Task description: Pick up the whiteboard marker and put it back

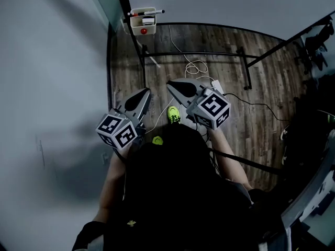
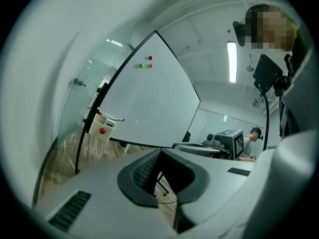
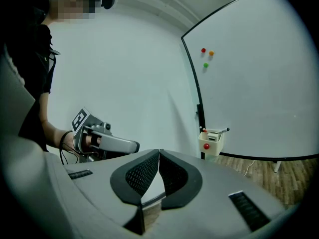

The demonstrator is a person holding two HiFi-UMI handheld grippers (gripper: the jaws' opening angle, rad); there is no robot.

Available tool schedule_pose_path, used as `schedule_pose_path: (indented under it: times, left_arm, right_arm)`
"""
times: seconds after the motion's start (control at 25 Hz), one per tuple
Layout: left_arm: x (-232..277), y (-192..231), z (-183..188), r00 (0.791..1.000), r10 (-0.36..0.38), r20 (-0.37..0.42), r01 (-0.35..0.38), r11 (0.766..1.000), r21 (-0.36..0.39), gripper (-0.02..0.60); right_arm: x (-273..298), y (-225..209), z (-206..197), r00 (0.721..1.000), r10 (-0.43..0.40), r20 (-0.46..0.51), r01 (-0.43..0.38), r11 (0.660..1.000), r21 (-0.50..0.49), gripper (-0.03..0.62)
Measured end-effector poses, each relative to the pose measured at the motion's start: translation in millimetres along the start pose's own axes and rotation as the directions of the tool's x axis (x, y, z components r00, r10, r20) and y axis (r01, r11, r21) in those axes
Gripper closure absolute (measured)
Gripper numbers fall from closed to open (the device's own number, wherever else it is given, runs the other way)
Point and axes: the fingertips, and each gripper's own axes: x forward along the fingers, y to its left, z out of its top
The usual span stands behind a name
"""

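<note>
The whiteboard marker (image 1: pixel 148 12) lies across the top of a small cream box (image 1: pixel 143 25) fixed at the whiteboard's (image 1: pixel 225 4) lower left corner. The left gripper view shows the marker (image 2: pixel 116 119) on that box (image 2: pixel 101 126) far ahead, and in the right gripper view the marker (image 3: pixel 222 131) and box (image 3: pixel 211 141) are also far off. My left gripper (image 1: pixel 141 93) (image 2: pixel 158 152) is shut and empty. My right gripper (image 1: pixel 173 86) (image 3: pixel 159 152) is shut and empty too. Both point towards the board, side by side above the floor.
The board stands on a black frame with feet (image 1: pixel 243 61) on the wood floor. Cables (image 1: pixel 194 67) trail across the floor. A grey wall (image 1: pixel 52 88) runs along the left. Coloured magnets (image 3: pixel 207 56) sit on the board. Another person (image 2: pixel 255 135) sits far off.
</note>
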Motion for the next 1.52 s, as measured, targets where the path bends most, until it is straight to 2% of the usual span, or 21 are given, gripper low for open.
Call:
schedule_pose_path:
  times: [0.52, 0.76, 1.28, 1.52]
  left_arm:
    - [64.1, 43.6, 26.3, 0.997, 0.076, -0.004, -0.076, 0.997, -0.033, 0.549]
    - [90.1, 64.9, 34.2, 0.991, 0.131, -0.030, -0.130, 0.991, 0.031, 0.549]
    - [137.7, 83.1, 60.8, 0.984, 0.176, -0.008, -0.175, 0.984, 0.041, 0.549]
    - [144.0, 88.8, 67.4, 0.980, 0.197, 0.000, -0.196, 0.980, 0.043, 0.549]
  right_arm:
    - [27.8, -81.9, 4.6, 0.998, 0.064, -0.027, -0.063, 0.997, 0.036, 0.591]
    - [38.8, -111.9, 3.7, 0.995, 0.099, -0.032, -0.097, 0.994, 0.053, 0.591]
    - [52.1, -174.2, 6.6, 0.989, 0.143, -0.041, -0.141, 0.989, 0.052, 0.594]
    - [61.5, -186.3, 9.2, 0.987, 0.154, -0.045, -0.151, 0.987, 0.049, 0.594]
